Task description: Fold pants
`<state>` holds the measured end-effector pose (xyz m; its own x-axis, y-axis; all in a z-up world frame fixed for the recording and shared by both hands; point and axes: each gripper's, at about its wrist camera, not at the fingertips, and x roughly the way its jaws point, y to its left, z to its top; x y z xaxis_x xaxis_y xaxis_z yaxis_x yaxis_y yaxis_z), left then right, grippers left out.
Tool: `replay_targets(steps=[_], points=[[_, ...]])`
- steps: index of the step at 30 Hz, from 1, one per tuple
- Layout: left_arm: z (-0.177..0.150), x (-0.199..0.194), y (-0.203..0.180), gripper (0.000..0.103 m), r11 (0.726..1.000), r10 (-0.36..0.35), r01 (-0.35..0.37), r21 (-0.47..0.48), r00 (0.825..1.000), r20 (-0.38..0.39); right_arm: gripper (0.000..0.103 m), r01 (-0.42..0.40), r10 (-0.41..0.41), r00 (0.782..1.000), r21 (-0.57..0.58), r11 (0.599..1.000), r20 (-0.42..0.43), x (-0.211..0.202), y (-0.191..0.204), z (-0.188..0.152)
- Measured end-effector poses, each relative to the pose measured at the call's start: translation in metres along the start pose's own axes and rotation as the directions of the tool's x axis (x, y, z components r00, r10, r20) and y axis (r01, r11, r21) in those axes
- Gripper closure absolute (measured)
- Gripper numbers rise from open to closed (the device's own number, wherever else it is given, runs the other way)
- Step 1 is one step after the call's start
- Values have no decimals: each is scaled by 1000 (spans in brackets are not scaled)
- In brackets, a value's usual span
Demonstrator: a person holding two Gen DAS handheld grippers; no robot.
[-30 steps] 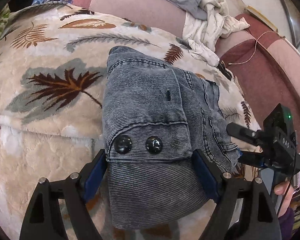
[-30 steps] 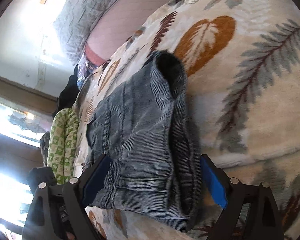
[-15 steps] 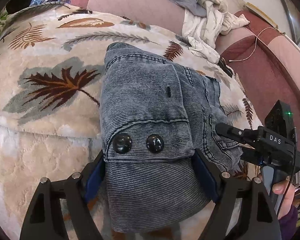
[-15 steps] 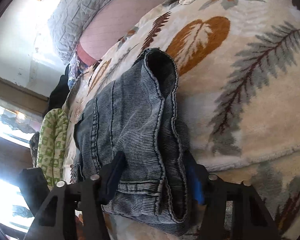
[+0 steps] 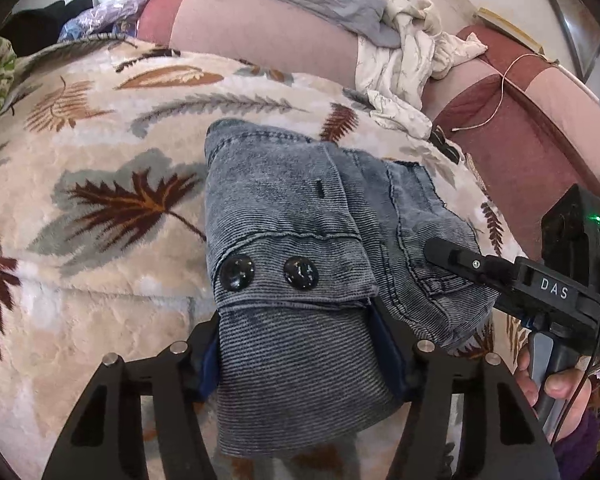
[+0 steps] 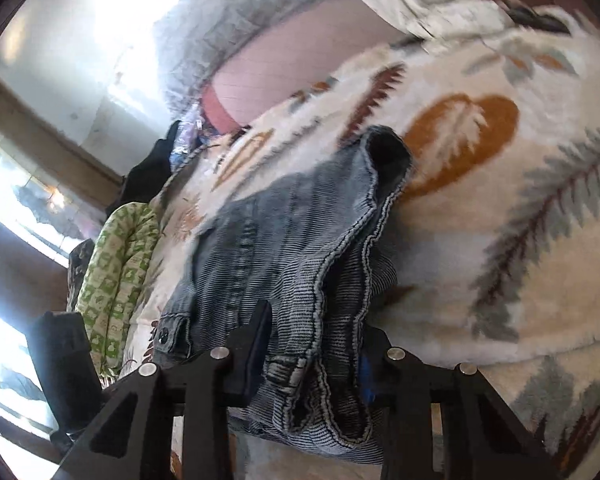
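We see the folded pants (image 5: 284,216) lying on the leaf-patterned blanket (image 5: 100,184), their long axis running from near to far, with the two black buttons (image 5: 270,272) on a flap at the near end and the open hem at the far end. Our left gripper (image 5: 300,356) has just been closing and now clamps the near end between its blue pads. Our right gripper (image 6: 312,360), seen at the right in the left view, has also been closing and pinches the bundle's bunched right edge (image 6: 332,320).
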<state>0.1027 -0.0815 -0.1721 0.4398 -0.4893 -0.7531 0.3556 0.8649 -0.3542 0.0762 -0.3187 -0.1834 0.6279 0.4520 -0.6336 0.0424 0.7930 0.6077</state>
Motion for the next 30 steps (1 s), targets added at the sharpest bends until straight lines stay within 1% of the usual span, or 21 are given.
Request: replay_targets(steps=[3,8,14,20,30], points=[[5,-11,2,38,1000,20,-20,8,1000,24,64,-7,7,1000,-29,1000,14,3,12,2],[15,-34,11,38,998,53,-54,13,996,77,64,-25,29,999,-99,995,41,9,45,4],[23,-58,28,38,995,94,-96,5,987,128,64,-55,65,995,-133,990,73,17,75,5],[21,-69,45,38,990,141,-140,-12,980,143,64,-67,79,995,-185,980,59,33,102,0],[14,-67,60,38,988,154,-150,-38,979,133,64,-38,45,999,-227,973,26,47,109,-9]])
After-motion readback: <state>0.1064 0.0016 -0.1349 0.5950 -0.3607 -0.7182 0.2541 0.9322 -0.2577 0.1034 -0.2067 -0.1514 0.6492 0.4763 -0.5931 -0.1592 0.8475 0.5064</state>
